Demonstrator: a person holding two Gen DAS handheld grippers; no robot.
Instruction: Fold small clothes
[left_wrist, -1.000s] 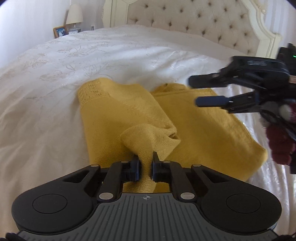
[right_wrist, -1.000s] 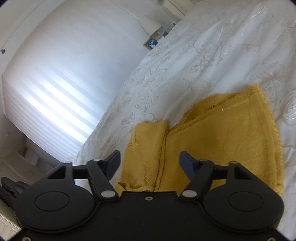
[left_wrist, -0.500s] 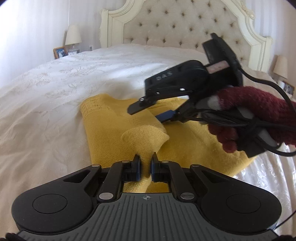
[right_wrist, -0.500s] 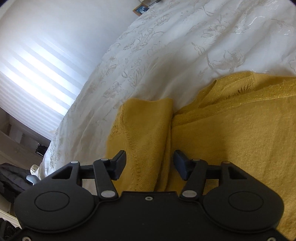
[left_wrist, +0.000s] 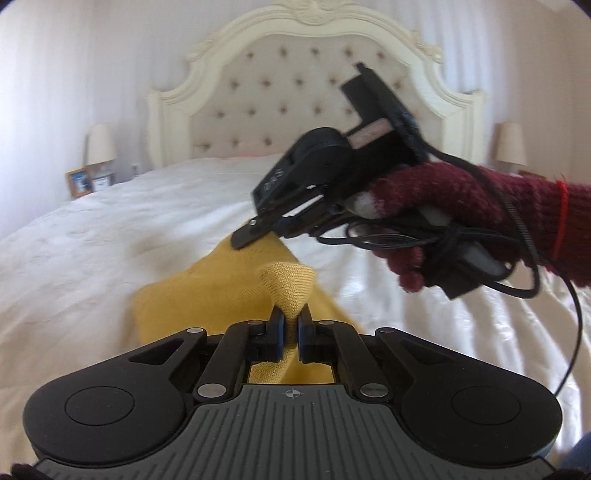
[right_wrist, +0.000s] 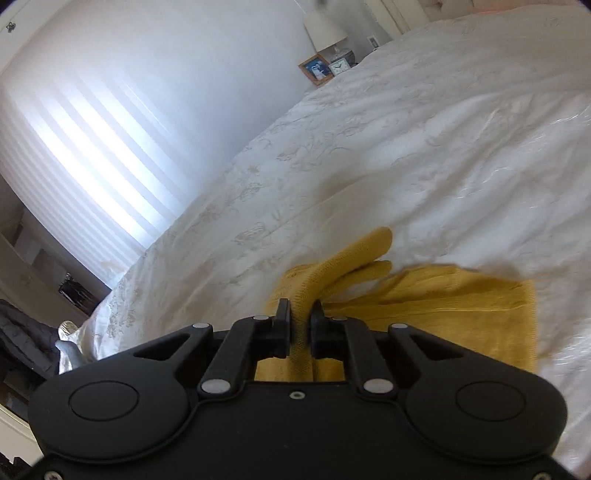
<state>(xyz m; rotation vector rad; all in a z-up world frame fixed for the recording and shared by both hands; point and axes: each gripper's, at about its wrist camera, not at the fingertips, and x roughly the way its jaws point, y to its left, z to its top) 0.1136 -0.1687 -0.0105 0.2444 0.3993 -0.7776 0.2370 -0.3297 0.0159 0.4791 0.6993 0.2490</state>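
Note:
A yellow knit garment (left_wrist: 207, 295) lies on the white bedspread (left_wrist: 110, 236). My left gripper (left_wrist: 290, 328) is shut on a bunched fold of it and holds that fold raised. My right gripper (right_wrist: 301, 325) is shut on another fold of the yellow garment (right_wrist: 443, 310). In the left wrist view the right gripper (left_wrist: 258, 236) shows at the garment's far edge, held by a hand in a dark red glove (left_wrist: 461, 214). Part of the garment is lifted off the bed; how much is hidden by the grippers.
A tufted cream headboard (left_wrist: 295, 110) stands at the far end of the bed. Lamps (left_wrist: 99, 144) and a picture frame (left_wrist: 78, 181) sit on the nightstands. A bright window with blinds (right_wrist: 74, 147) is left of the bed. Cables (left_wrist: 517, 258) hang from the right gripper.
My right gripper has closed on a fold of the yellow garment; it was open before. Both grippers have risen with the cloth, and the left view now tilts up toward the headboard.

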